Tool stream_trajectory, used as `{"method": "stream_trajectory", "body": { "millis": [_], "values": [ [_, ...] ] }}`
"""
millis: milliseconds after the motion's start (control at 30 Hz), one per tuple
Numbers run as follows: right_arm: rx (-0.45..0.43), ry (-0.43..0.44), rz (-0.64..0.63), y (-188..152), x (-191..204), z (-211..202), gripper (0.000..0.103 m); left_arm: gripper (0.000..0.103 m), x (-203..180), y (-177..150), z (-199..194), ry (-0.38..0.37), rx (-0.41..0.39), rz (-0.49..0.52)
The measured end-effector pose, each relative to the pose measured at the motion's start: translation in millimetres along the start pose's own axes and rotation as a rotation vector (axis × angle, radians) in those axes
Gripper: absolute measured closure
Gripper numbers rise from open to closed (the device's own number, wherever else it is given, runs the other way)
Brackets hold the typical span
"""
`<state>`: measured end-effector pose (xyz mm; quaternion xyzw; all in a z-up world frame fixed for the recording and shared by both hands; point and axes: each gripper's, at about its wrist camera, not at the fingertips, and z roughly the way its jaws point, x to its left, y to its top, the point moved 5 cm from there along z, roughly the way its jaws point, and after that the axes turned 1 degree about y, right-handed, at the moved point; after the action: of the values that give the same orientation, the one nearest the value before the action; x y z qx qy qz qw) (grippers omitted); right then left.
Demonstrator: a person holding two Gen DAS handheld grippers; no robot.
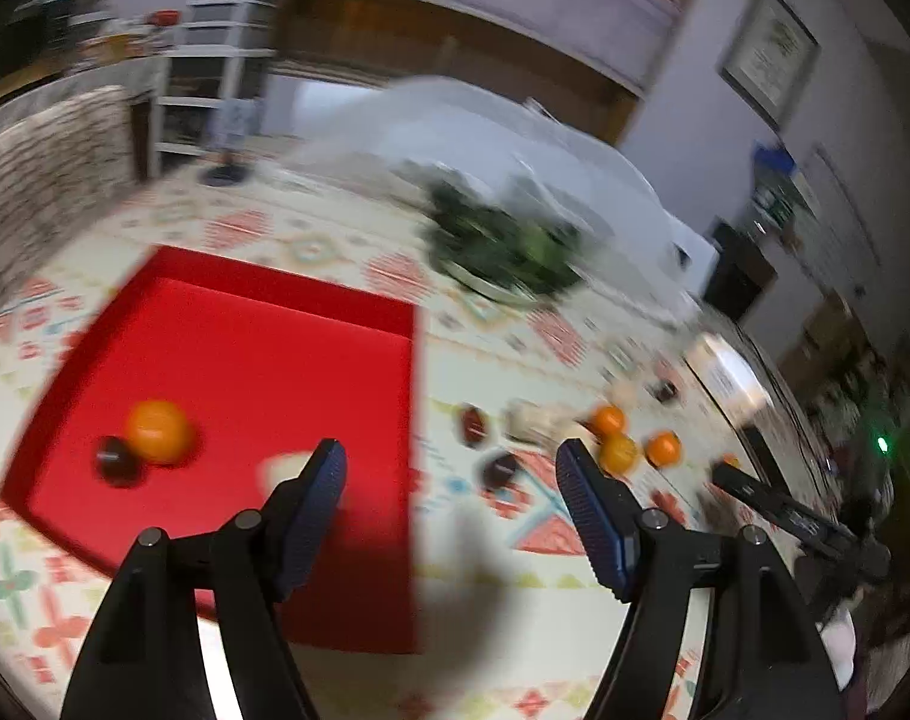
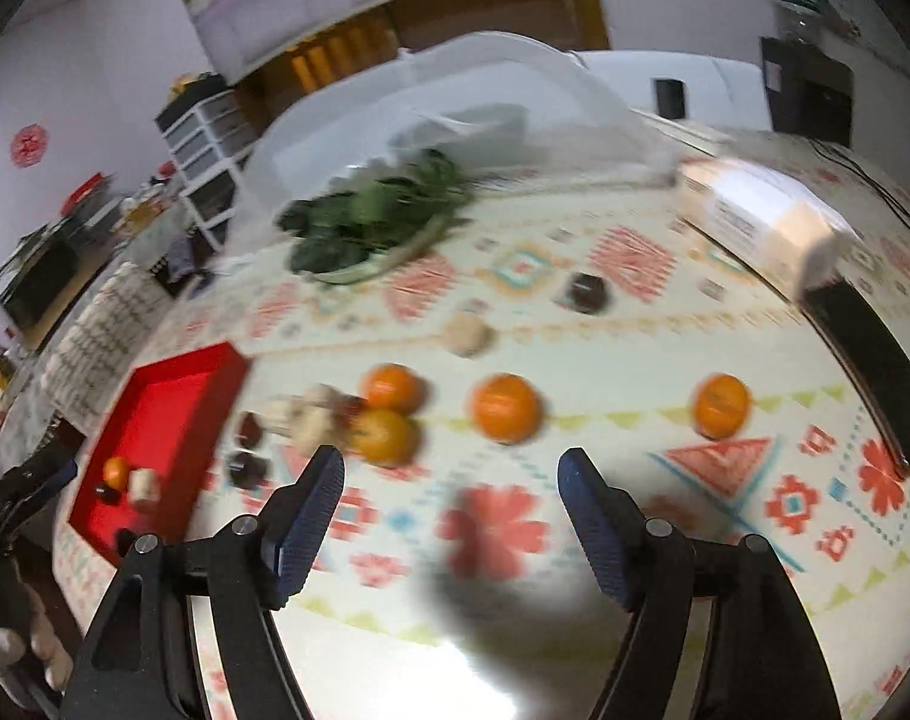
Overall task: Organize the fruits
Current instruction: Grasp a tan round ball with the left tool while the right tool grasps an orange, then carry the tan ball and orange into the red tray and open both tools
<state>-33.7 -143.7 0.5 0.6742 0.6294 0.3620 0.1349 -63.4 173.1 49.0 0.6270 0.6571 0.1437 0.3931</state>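
A red tray (image 1: 245, 276) lies on the patterned table and holds an orange (image 1: 158, 431), a dark fruit (image 1: 116, 461) and a pale fruit partly hidden behind my left finger. My left gripper (image 1: 452, 465) is open and empty, above the tray's right edge. In the right wrist view the tray (image 2: 173, 396) is at the left. Several oranges lie on the cloth: a pair (image 2: 386, 414), one in the middle (image 2: 505, 408), one to the right (image 2: 721, 407). Dark fruits (image 2: 248, 462) and pale fruits (image 2: 311, 414) lie between tray and oranges. My right gripper (image 2: 452, 468) is open and empty.
A plate of dark leafy greens (image 2: 371, 222) stands under a clear mesh cover (image 2: 455, 96) at the back. A white box (image 2: 755, 216) and a black device (image 2: 875, 366) lie along the right edge. The left gripper shows at the far left (image 2: 17, 492).
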Motion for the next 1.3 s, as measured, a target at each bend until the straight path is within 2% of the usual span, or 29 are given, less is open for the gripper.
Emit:
{"method": "stream_trajectory", "body": {
  "millis": [133,367,433,467,500,567,667,967,1033,1067,1300],
  "values": [
    [0.019,-0.009,-0.030,2,-7,17,0.025,0.031,-33,-13,24,-0.029,0.058,0.073],
    [0.049,-0.014,-0.044,18,-13,54,0.030,0.032,-73,-28,58,-0.032,0.110,0.204],
    [0.057,-0.011,-0.046,18,-14,61,0.035,0.037,-80,-29,71,-0.016,0.122,0.239],
    [0.062,-0.007,-0.045,19,-14,65,0.040,0.044,-85,-30,79,-0.012,0.133,0.261],
    [0.068,-0.003,-0.041,18,-14,68,0.048,0.048,-89,-30,87,-0.002,0.143,0.282],
    [0.074,0.001,-0.033,17,-15,71,0.062,0.051,-93,-29,102,0.012,0.159,0.307],
    [0.069,0.026,-0.016,18,-18,71,0.063,0.053,-99,-29,120,0.029,0.182,0.324],
    [0.064,0.092,0.035,19,-23,70,0.062,0.053,-100,-22,155,0.054,0.221,0.327],
    [0.065,0.099,0.035,19,-23,70,0.062,0.057,-103,-21,158,0.068,0.207,0.348],
    [0.066,0.101,0.033,19,-23,70,0.062,0.072,-105,-22,157,0.076,0.201,0.355],
    [0.062,0.102,0.012,18,-19,69,0.063,0.072,-97,-23,135,0.039,0.184,0.274]
  ]
}}
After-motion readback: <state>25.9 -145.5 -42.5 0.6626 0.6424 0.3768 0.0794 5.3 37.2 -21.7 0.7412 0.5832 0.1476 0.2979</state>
